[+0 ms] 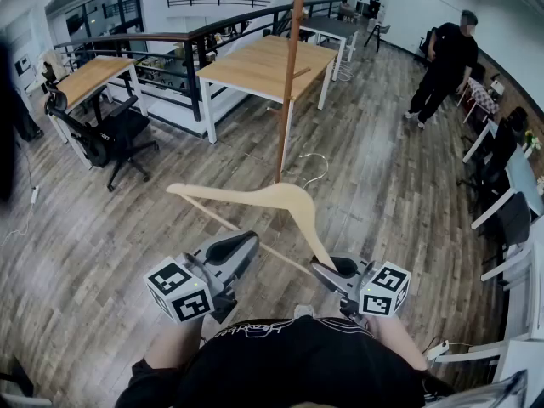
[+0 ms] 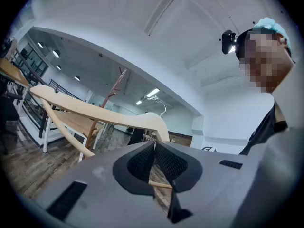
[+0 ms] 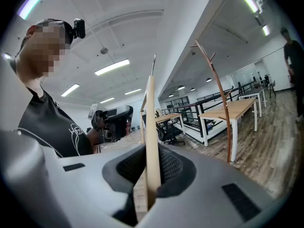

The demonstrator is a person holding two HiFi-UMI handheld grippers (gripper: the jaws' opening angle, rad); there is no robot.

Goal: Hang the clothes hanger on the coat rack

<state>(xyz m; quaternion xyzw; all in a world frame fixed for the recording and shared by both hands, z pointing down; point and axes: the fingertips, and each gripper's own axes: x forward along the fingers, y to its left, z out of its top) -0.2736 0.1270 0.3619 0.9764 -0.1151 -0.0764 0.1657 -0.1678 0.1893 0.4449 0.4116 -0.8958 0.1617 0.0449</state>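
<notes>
right gripper fingers pinch clothes hanger end; left gripper fingers pressed together, seemingly empty; shirt print unreadable

Straight ahead the coat rack pole rises from bare wooden floor, which lies open on both sides of its foot. Just behind the pole a desk blocks the far side, with a black railing beyond it. An office chair stands well apart to the left, and a person stands far off to the right. The hanger stretches across the air between the claws and the pole.
</notes>
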